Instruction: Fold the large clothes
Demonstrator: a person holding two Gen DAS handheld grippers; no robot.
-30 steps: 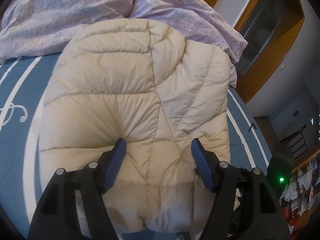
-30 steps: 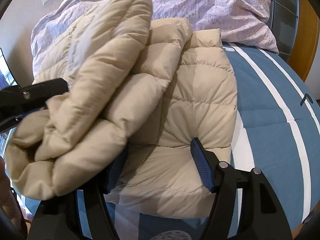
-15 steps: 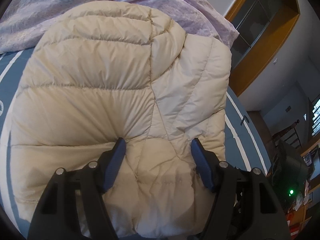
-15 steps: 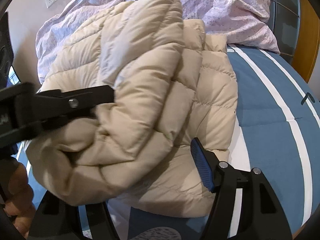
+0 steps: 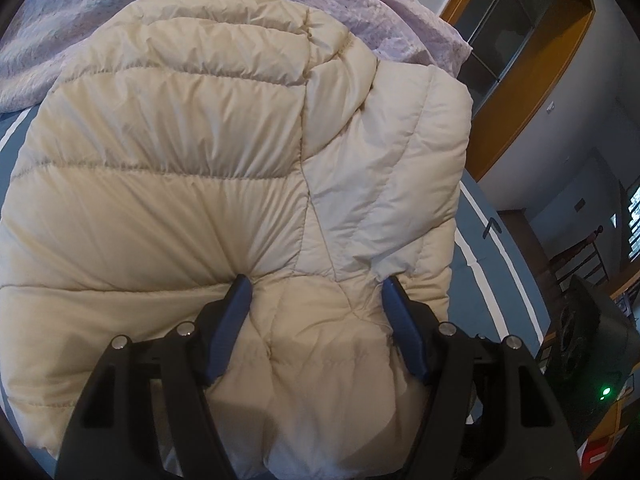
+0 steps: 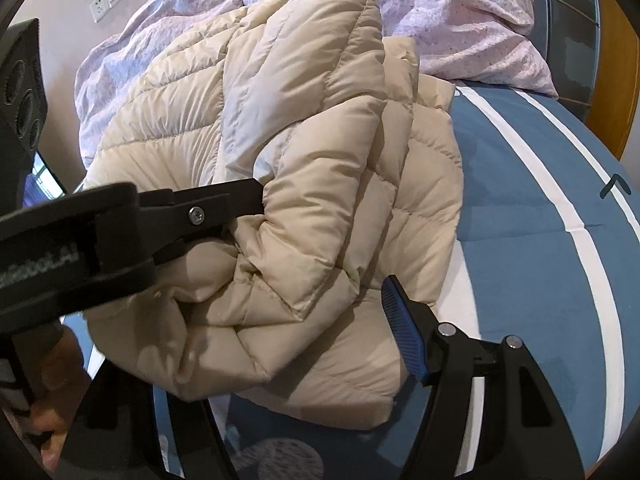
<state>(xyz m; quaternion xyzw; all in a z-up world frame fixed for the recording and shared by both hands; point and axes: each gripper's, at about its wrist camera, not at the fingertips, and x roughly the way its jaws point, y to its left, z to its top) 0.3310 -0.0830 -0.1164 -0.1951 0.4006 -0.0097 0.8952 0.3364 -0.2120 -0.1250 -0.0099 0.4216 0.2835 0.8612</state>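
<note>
Here the beige down jacket [image 5: 224, 184] sits squarely ahead of my left tool [image 5: 316, 300], and a thick wad of its hem end bulges up between the two blue pads [image 5: 230, 328], creased and puckered where they bite. So the left tool is clenched on the jacket, wide only because the padding is so bulky. I hold it there, I judge, to carry that end over the rest of the garment as one fold.

From the right wrist view the same jacket [image 6: 304, 168] shows doubled over itself, the lifted bundle hanging across the lower layer that lies on the bed. My left tool [image 6: 224, 208] comes in from the left of the right tool [image 6: 320, 320] and grips the bundle's side. The right tool's far pad [image 6: 404, 340] stands clear of the cloth; its near pad is hidden behind the bundle, so I cannot tell whether it grips anything.

Beyond the jacket, ahead of both tools, a lilac duvet [image 6: 460, 20] is heaped, leaving the blue striped bedspread [image 6: 540, 200] to the right of the right tool as the flat working ground. A hand [image 6: 48, 420] shows low at the left.
</note>
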